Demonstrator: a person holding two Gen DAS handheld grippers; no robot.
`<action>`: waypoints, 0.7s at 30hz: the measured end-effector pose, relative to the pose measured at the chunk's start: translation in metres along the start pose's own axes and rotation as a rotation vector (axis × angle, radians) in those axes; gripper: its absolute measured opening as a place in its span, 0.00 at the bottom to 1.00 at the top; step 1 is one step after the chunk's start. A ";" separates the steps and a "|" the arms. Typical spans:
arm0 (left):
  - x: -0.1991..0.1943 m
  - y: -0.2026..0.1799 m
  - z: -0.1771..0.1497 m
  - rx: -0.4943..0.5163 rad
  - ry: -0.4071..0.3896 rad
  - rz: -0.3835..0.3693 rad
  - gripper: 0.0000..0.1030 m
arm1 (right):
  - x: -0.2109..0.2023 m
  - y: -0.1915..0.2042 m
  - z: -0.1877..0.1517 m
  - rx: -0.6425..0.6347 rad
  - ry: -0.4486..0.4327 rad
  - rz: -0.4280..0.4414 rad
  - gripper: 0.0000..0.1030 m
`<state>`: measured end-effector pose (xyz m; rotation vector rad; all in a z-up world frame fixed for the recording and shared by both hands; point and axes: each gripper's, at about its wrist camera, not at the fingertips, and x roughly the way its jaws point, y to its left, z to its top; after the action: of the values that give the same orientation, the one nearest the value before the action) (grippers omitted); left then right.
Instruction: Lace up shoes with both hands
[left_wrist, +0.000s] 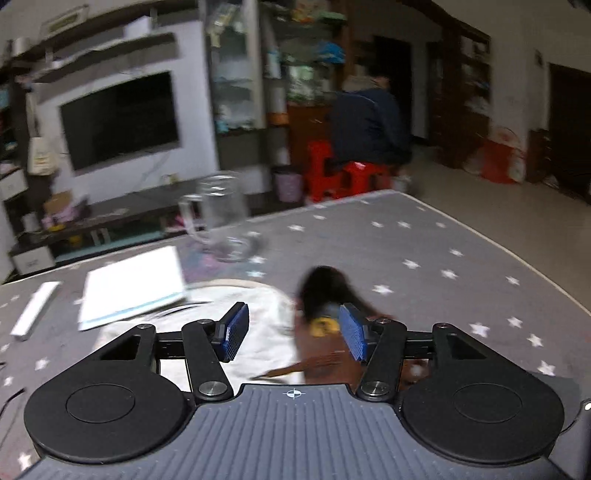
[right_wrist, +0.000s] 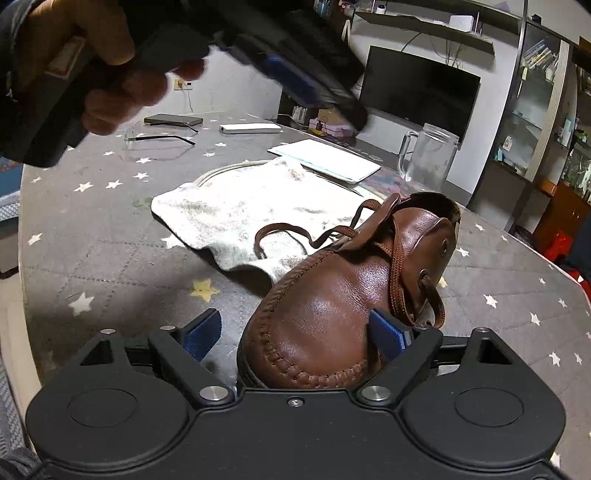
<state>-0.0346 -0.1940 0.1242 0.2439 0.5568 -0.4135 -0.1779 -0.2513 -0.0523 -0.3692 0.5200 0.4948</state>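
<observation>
Both grippers spread, empty: right gripper (right_wrist: 295, 334) straddles shoe (right_wrist: 343, 295) toe, left gripper (left_wrist: 291, 332) aloft upper left; pinch loose lace (right_wrist: 400, 273) near eyelet, avoid tongue.

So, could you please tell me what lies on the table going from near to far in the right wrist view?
Right gripper → brown shoe → white cloth → white papers → eyeglasses → white box → dark phone.

A dark television (right_wrist: 419, 98) on a white wall (left_wrist: 192, 122), glass-fronted shelves (right_wrist: 535, 88) beside it.
</observation>
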 end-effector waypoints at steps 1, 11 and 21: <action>0.002 -0.006 0.002 0.013 0.003 -0.018 0.54 | 0.000 0.000 0.000 0.001 -0.001 0.001 0.88; 0.021 0.006 -0.003 -0.045 0.055 -0.118 0.35 | -0.008 -0.006 0.007 -0.005 -0.042 -0.013 0.88; 0.013 0.044 -0.020 -0.161 0.032 -0.132 0.28 | -0.016 -0.015 0.017 -0.008 -0.085 -0.028 0.77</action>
<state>-0.0145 -0.1526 0.1052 0.0594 0.6365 -0.4906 -0.1751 -0.2618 -0.0262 -0.3612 0.4304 0.4837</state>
